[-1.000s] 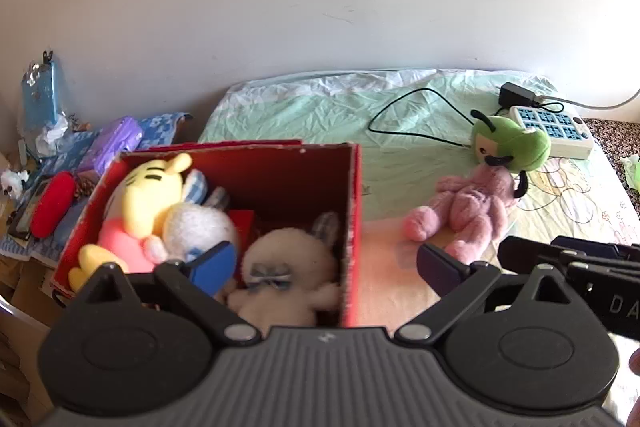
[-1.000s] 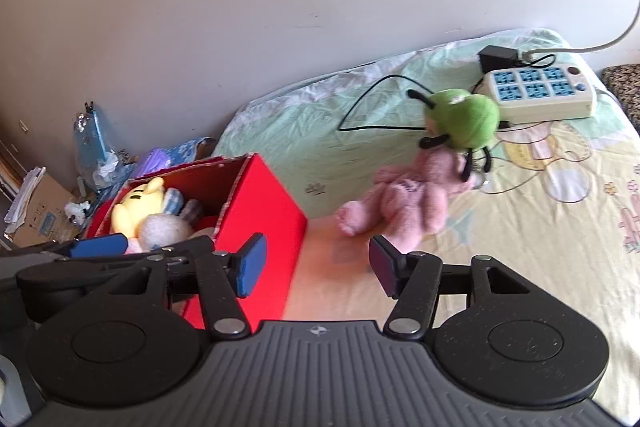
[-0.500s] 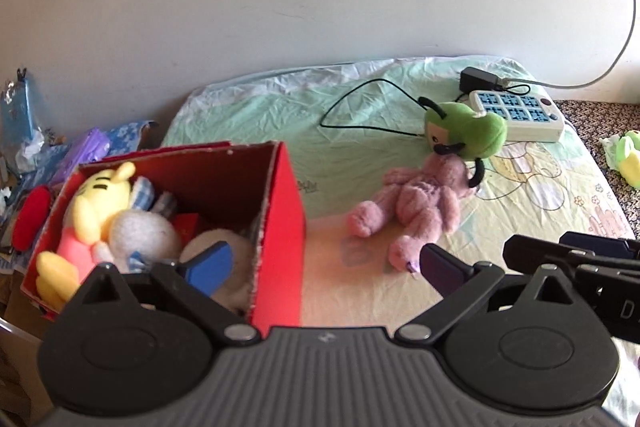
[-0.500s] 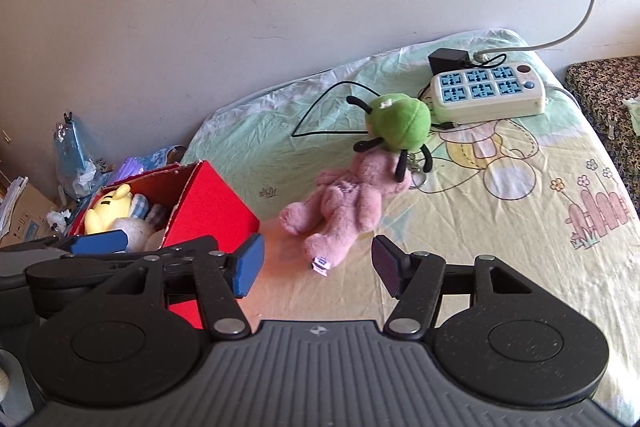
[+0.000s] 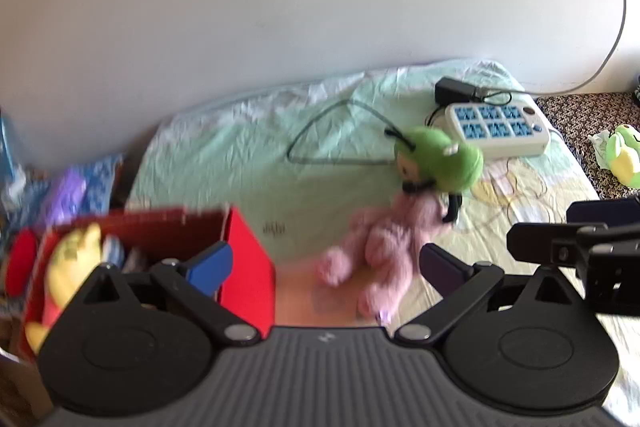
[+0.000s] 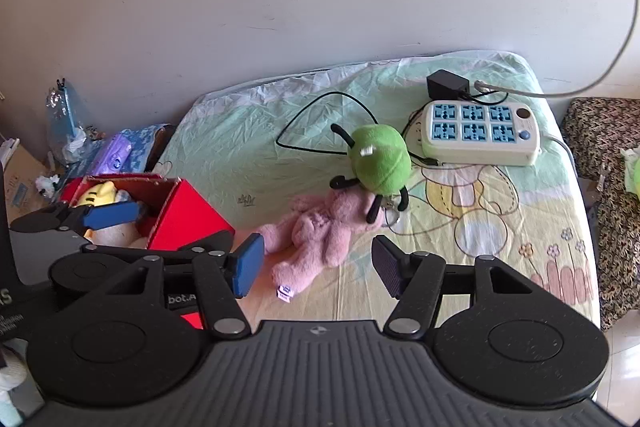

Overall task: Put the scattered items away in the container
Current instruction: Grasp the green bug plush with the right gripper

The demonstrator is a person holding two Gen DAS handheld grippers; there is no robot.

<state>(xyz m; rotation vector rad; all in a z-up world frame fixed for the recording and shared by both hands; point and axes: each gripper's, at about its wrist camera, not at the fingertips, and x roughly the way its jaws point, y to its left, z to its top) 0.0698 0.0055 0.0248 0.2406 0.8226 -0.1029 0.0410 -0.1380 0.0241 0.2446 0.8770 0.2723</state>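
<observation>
A pink plush toy (image 6: 320,231) with a green round head (image 6: 380,159) lies on the bed sheet; it also shows blurred in the left wrist view (image 5: 380,247). A red box (image 6: 180,215) at the left holds a yellow plush (image 6: 100,193) and other soft toys; the red box (image 5: 244,255) shows in the left wrist view too. My right gripper (image 6: 316,267) is open and empty, just short of the pink toy's legs. My left gripper (image 5: 324,265) is open and empty, between the box and the toy.
A white power strip (image 6: 480,133) with a black adapter (image 6: 446,85) and a black cable (image 6: 312,123) lie on the bed behind the toy. Bags and clutter (image 6: 68,131) stand left of the bed. A patterned cushion (image 6: 612,163) is at the right with a green toy (image 5: 622,159).
Both grippers have moved right, away from the box and toward the pink plush. The box has slid to the left of both views. Both stay open.
</observation>
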